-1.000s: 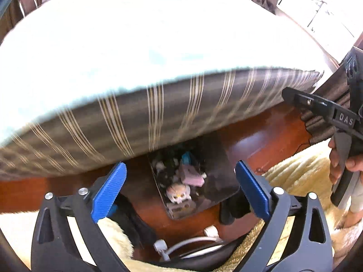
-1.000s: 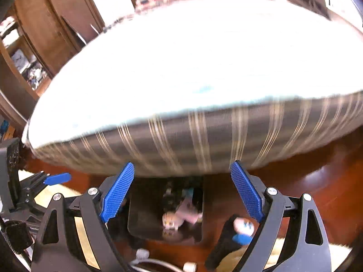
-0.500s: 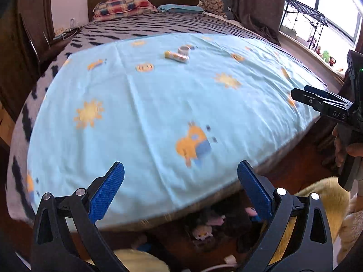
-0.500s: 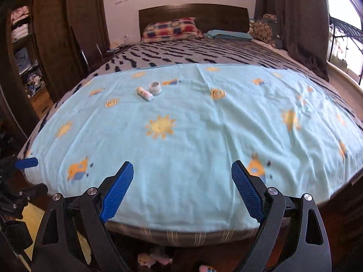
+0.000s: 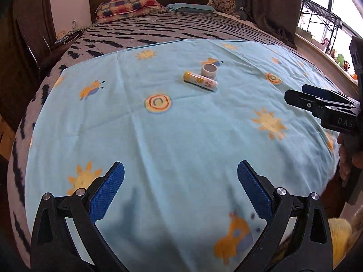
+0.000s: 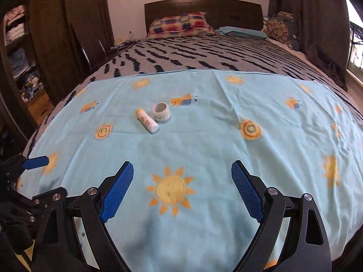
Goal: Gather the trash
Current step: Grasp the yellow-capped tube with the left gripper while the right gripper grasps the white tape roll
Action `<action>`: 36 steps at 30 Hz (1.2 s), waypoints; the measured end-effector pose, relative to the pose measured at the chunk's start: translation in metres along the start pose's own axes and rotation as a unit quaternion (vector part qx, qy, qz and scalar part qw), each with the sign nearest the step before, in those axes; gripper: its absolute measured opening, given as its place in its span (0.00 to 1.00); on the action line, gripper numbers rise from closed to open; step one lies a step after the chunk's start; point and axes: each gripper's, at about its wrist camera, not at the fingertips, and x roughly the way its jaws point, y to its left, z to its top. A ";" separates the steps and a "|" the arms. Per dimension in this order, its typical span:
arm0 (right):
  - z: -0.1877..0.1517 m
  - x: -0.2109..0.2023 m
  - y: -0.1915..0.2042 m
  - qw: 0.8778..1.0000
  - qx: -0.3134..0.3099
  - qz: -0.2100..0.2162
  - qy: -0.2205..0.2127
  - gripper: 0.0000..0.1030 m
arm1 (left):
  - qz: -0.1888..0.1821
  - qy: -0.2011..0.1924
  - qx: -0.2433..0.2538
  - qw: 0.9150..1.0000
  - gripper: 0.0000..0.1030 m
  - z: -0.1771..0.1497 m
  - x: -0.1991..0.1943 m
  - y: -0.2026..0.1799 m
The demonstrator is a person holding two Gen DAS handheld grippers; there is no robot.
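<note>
A small white and yellow bottle (image 5: 200, 82) lies on its side on the light blue sheet (image 5: 181, 136) of the bed, with a short white cup (image 5: 209, 70) upright just behind it. Both also show in the right wrist view, bottle (image 6: 147, 120) and cup (image 6: 161, 112). My left gripper (image 5: 180, 189) is open and empty above the near part of the sheet, well short of them. My right gripper (image 6: 182, 191) is open and empty, also well short; it shows from the side in the left wrist view (image 5: 322, 104).
A bed with a grey black-striped cover (image 6: 204, 56), a plaid pillow (image 6: 179, 23) and a dark headboard. A wardrobe with shelves (image 6: 20, 52) stands left. A window sill with small toys (image 5: 333, 52) and dark curtains are on the right. A yellow rug (image 5: 340, 238) lies on the floor.
Both grippers have risen from below the mattress edge, where a floor bin of small items showed, to above the bed. The bottle and cup have come closer in view.
</note>
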 end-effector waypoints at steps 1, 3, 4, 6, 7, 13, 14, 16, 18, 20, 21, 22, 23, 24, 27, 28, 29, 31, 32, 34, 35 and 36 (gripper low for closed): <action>0.004 0.005 0.001 1.000 0.000 0.002 0.001 0.86 | -0.001 0.001 0.002 1.000 0.92 0.005 0.007 0.000; 0.015 0.023 0.002 1.000 0.002 0.006 0.007 0.86 | 0.001 0.002 0.007 1.000 0.92 0.014 0.017 -0.002; 0.018 0.030 0.002 1.000 0.003 0.008 0.009 0.86 | 0.002 0.004 0.008 1.000 0.92 0.019 0.023 -0.001; 0.027 0.047 0.003 1.000 0.010 0.016 0.015 0.86 | 0.002 0.007 0.008 1.000 0.92 0.027 0.034 0.000; 0.033 0.058 0.003 0.999 0.014 0.023 0.019 0.86 | 0.001 0.008 0.007 1.000 0.92 0.031 0.038 0.001; 0.060 0.107 0.010 0.996 0.029 0.063 0.048 0.65 | -0.008 0.017 -0.004 1.000 0.92 0.047 0.060 0.007; 0.063 0.111 0.012 0.996 0.030 0.066 0.051 0.64 | -0.007 0.018 -0.005 1.000 0.92 0.049 0.063 0.007; 0.069 0.121 0.016 0.996 0.029 0.067 0.052 0.64 | -0.007 0.019 -0.005 1.000 0.92 0.053 0.068 0.009; 0.073 0.130 0.018 0.996 0.027 0.070 0.057 0.60 | -0.007 0.017 -0.007 1.000 0.92 0.056 0.069 0.009; 0.075 0.141 0.021 0.995 0.026 0.075 0.068 0.57 | -0.009 0.016 -0.008 1.000 0.92 0.058 0.070 0.010; 0.074 0.147 0.023 0.994 0.024 0.073 0.074 0.55 | -0.009 0.016 -0.009 1.000 0.92 0.059 0.071 0.010; 0.073 0.150 0.024 0.995 0.021 0.069 0.076 0.50 | -0.009 0.016 -0.009 1.000 0.92 0.060 0.072 0.011; 0.072 0.154 0.024 0.995 0.017 0.059 0.080 0.46 | -0.009 0.017 -0.010 1.000 0.92 0.061 0.074 0.011; 0.071 0.156 0.023 0.995 0.017 0.056 0.079 0.37 | -0.010 0.017 -0.010 1.000 0.92 0.061 0.075 0.011; 0.073 0.152 0.015 0.995 0.024 0.062 0.069 0.34 | -0.014 0.016 -0.008 1.000 0.92 0.065 0.078 0.007; 0.073 0.146 0.011 0.996 0.021 0.055 0.060 0.34 | -0.014 0.015 -0.005 1.000 0.92 0.067 0.080 0.005; 0.074 0.142 0.006 0.997 0.022 0.054 0.055 0.34 | -0.014 0.013 -0.003 1.000 0.92 0.070 0.082 0.001; 0.074 0.132 -0.006 0.997 0.028 0.051 0.044 0.34 | -0.019 0.012 -0.003 1.000 0.92 0.075 0.088 -0.005; 0.074 0.126 -0.014 0.998 0.031 0.047 0.039 0.34 | -0.021 0.012 -0.004 1.000 0.92 0.077 0.091 -0.008; 0.071 0.116 -0.030 0.998 0.037 0.037 0.033 0.34 | -0.029 0.014 -0.009 0.999 0.92 0.083 0.100 -0.015; 0.070 0.112 -0.035 0.998 0.037 0.034 0.030 0.34 | -0.032 0.016 -0.010 0.999 0.92 0.085 0.104 -0.017; 0.068 0.107 -0.040 0.999 0.035 0.029 0.028 0.34 | -0.034 0.016 -0.012 0.999 0.92 0.088 0.109 -0.020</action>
